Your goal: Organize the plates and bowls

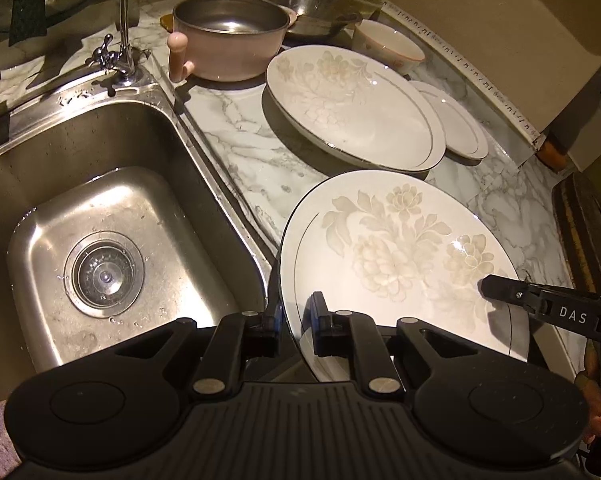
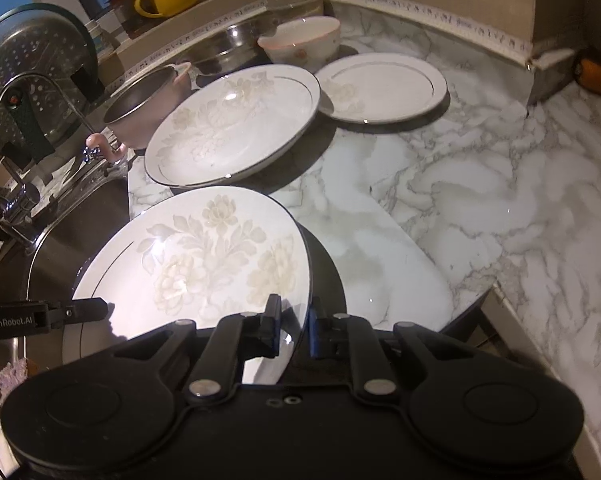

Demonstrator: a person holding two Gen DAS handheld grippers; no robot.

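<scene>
Plate (image 1: 400, 248) held tilted above desk (image 2: 480, 200) beside sink (image 1: 100, 184): left tool (image 1: 296, 320) and right tool (image 2: 294, 320) each clenched on opposite rim edges, sharing its weight, probably for stacking on second plate (image 1: 352, 108).

white plate (image 1: 400, 248) with beige flowers and a thin dark rim line; grey-veined white marble counter (image 2: 480, 200); pink pot (image 1: 228, 56).
</scene>
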